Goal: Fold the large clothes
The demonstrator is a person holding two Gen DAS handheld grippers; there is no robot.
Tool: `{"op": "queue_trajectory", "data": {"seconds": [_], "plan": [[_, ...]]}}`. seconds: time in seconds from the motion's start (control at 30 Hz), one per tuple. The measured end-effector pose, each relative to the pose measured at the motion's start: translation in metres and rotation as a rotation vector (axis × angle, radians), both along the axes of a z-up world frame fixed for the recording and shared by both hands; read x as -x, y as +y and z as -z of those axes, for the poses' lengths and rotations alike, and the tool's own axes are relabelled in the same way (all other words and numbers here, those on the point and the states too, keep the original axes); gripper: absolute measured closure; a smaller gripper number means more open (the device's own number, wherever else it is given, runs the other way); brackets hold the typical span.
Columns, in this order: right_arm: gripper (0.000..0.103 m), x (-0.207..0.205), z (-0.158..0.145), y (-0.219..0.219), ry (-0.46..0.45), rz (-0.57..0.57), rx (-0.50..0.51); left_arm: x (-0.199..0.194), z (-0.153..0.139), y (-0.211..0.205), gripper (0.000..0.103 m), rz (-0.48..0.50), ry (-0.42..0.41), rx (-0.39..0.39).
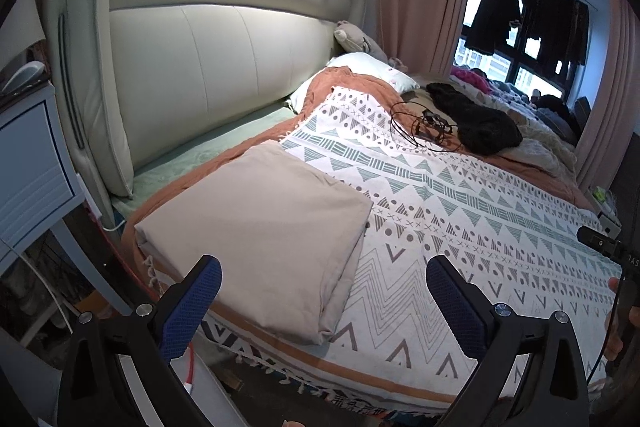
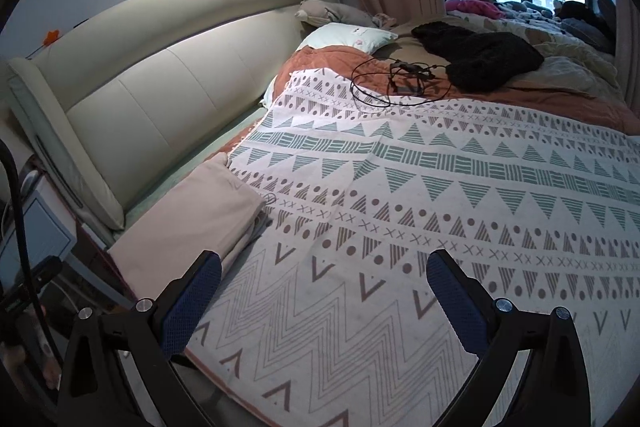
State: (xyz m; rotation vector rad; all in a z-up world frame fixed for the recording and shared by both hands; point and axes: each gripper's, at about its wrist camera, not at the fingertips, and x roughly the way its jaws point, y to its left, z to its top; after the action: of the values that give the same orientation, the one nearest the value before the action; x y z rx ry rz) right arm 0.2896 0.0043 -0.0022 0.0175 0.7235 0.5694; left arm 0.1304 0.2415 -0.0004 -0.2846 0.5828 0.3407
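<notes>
A beige garment (image 1: 264, 231) lies folded into a flat rectangle at the near left corner of the bed, on a white blanket with a geometric pattern (image 1: 460, 211). My left gripper (image 1: 324, 301) is open and empty, hovering just in front of the folded garment's near edge. In the right wrist view the folded garment (image 2: 192, 223) lies to the left. My right gripper (image 2: 324, 301) is open and empty above the patterned blanket (image 2: 400, 227), to the right of the garment.
A padded cream headboard (image 1: 200, 67) runs along the left. A black garment (image 1: 476, 123) and a tangle of black cable (image 1: 424, 127) lie further up the bed, with pillows (image 1: 360, 67) and heaped clothes (image 1: 520, 95) by the window. A blue-grey nightstand (image 1: 28, 163) stands at the left.
</notes>
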Motion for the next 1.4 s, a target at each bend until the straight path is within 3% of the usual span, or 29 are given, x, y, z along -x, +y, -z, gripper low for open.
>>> {"op": "queue_trajectory", "data": {"seconds": [0.6, 0.83, 1.23, 1.4], "plan": [[0.001, 0.113, -0.006, -0.076, -0.139, 0.08, 0.021, 0.072, -0.001, -0.08, 0.001, 0.121, -0.063, -0.089], [0.001, 0.155, 0.002, -0.105, -0.181, 0.111, 0.001, 0.1, 0.005, -0.106, 0.001, 0.151, -0.107, -0.083], [0.001, 0.21, 0.015, -0.151, -0.239, 0.188, 0.029, 0.122, 0.019, -0.137, 0.001, 0.212, -0.125, -0.107], [0.001, 0.22, 0.028, -0.163, -0.213, 0.239, 0.021, 0.124, 0.02, -0.139, 0.001, 0.223, -0.128, -0.095]]}}
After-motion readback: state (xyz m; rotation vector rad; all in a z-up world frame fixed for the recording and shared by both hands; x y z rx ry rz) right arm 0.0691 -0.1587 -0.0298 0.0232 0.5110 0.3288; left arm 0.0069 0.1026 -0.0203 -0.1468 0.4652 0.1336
